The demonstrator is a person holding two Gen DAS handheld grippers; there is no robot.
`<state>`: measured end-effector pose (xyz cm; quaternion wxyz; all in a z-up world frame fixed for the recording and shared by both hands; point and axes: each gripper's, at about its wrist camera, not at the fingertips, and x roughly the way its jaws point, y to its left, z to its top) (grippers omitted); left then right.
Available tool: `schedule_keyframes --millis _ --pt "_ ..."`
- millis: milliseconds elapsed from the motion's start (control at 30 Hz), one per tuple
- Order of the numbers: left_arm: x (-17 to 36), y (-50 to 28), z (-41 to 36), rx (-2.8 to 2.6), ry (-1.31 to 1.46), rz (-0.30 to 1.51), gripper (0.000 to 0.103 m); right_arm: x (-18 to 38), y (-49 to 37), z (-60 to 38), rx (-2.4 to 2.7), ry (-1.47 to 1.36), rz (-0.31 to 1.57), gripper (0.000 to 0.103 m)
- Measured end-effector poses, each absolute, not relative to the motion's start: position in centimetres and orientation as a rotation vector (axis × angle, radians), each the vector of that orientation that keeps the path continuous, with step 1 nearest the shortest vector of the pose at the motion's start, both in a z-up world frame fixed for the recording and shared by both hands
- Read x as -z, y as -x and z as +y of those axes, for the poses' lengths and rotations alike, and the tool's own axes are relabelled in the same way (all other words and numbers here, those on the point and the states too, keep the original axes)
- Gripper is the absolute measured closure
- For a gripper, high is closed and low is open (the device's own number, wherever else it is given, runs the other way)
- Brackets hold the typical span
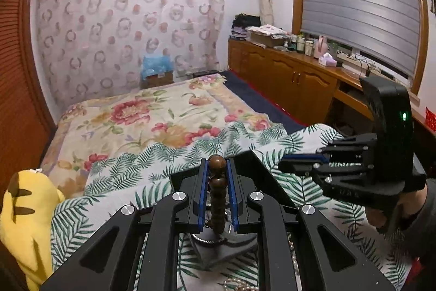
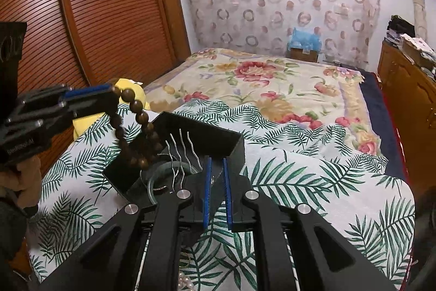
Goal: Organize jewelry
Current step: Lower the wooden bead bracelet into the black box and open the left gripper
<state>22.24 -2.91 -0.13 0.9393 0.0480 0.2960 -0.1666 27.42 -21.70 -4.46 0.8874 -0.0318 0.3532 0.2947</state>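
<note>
At the far left of the right wrist view we see a hand (image 2: 16, 176) holding the left gripper (image 2: 113, 92), whose jaws are closed on a brown bead bracelet (image 2: 136, 127). The loop hangs from the fingertips, and its lowest beads reach the near left corner of a black jewelry box (image 2: 215, 135). The box sits on a palm-leaf cloth (image 2: 313, 182) spread over the bed. Behind the left gripper lies a yellow plush toy (image 2: 130, 89) (partly hidden by the beads).

Inside the box we make out a pale green bangle (image 2: 152, 182) and several wavy metal hairpins (image 2: 177, 152) standing up from it. Just right of these, the right gripper (image 2: 216, 162) hangs over the box with its blue pads close together. Something small glints between them, but we cannot tell what it is or whether it is gripped. Below the gripper body, a few pearls (image 2: 184, 280) lie on the cloth.

In the left wrist view, the plush toy (image 1: 24, 214) is at the far left. In the middle, the left gripper (image 1: 217, 168) pinches the bracelet (image 1: 217, 182), with one large bead standing above the fingertips. A pearl string (image 1: 239, 284) lies at the bottom edge. To the right, the right gripper (image 1: 286, 165) points left, its fingers drawn together.
</note>
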Motion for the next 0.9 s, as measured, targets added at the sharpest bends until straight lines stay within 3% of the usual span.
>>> schedule_keyframes --millis 300,467,900 --pt "0.7 -21.2 -3.1 0.340 -0.096 0.628 0.090 4.3 -25.5 -21.9 -0.602 0.085 0.730 0.093" --pt "0.7 -19.9 -3.2 0.330 -0.103 0.625 0.081 4.2 -23.6 -22.4 -0.584 0.091 0.720 0.093" --pt "3.6 -13.6 -2.3 0.330 -0.084 0.683 0.081 5.9 -15.9 -24.0 -0.565 0.059 0.750 0.093"
